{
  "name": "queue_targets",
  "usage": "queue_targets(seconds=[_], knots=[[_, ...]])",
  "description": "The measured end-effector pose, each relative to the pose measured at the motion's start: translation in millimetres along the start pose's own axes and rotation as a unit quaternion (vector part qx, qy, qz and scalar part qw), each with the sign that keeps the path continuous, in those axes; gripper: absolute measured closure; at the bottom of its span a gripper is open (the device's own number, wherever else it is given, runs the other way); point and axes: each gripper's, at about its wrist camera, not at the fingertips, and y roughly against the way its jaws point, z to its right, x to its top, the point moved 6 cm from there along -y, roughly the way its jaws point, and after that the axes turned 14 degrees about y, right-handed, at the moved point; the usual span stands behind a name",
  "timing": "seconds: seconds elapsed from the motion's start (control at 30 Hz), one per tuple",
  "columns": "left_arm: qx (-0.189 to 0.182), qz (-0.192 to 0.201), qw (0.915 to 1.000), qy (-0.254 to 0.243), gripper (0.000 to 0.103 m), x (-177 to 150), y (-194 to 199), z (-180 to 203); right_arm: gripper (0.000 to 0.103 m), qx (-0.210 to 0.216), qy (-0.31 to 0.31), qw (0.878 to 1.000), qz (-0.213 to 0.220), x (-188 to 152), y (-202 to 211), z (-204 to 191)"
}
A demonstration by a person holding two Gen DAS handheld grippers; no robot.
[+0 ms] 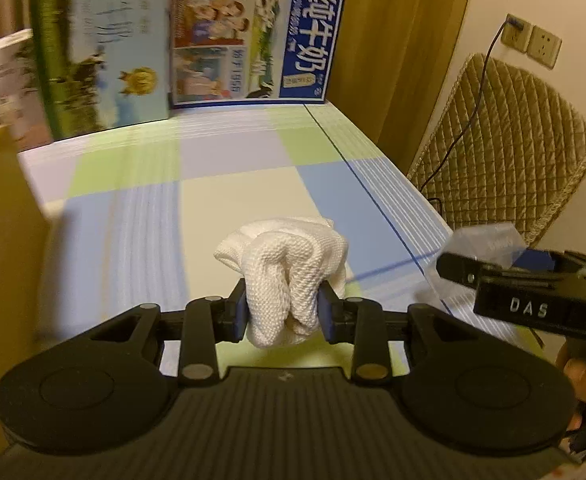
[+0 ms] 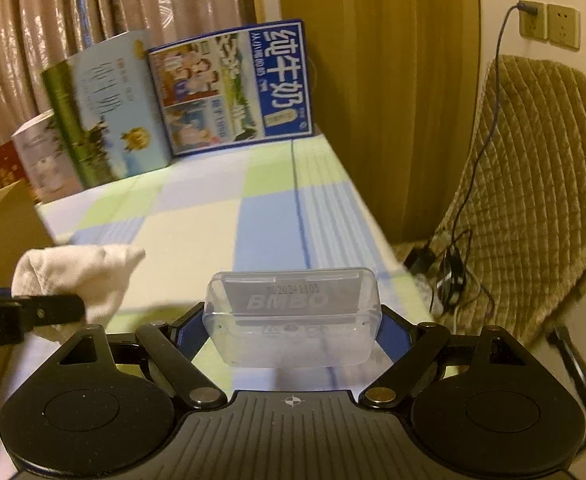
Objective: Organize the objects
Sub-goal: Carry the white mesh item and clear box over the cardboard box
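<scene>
My left gripper (image 1: 283, 312) is shut on a bunched white cloth (image 1: 289, 276) and holds it above the checked tablecloth (image 1: 233, 200). My right gripper (image 2: 293, 330) is shut on a clear plastic box (image 2: 293, 316) with a grey insert marked BMBO, also held above the table. The right gripper shows at the right edge of the left wrist view (image 1: 533, 292) with the clear box (image 1: 481, 248) in it. The cloth shows at the left of the right wrist view (image 2: 81, 276).
Milk cartons (image 1: 249, 44) and a green-blue box (image 1: 101, 52) stand along the table's far edge. A cardboard box (image 1: 1, 240) stands at the left. A quilted chair (image 2: 533, 184) with a charger cable (image 2: 453, 252) is beyond the table's right edge.
</scene>
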Motion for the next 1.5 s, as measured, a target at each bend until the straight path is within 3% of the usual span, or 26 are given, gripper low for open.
queue_targets(seconds=[0.37, 0.73, 1.03, 1.5], knots=[[0.003, 0.008, 0.9995, 0.030, 0.074, -50.3, 127.3, -26.7, 0.020, 0.038, -0.002, 0.999, 0.000, -37.3, 110.3, -72.7], [0.027, 0.021, 0.9983, 0.047, 0.074, -93.4, 232.3, -51.9, 0.020, 0.050, 0.027, 0.998, 0.015, -43.5, 192.2, -112.2], [0.032, 0.032, 0.9977, 0.050, 0.074, -110.6, 282.8, -60.9, 0.020, 0.078, 0.054, 0.995, 0.029, -42.5, 217.1, -149.9], [0.049, 0.039, 0.9964, 0.057, 0.074, -121.8, 311.0, -80.8, 0.020, 0.109, 0.086, 0.990, 0.032, -38.7, 216.9, -190.0]])
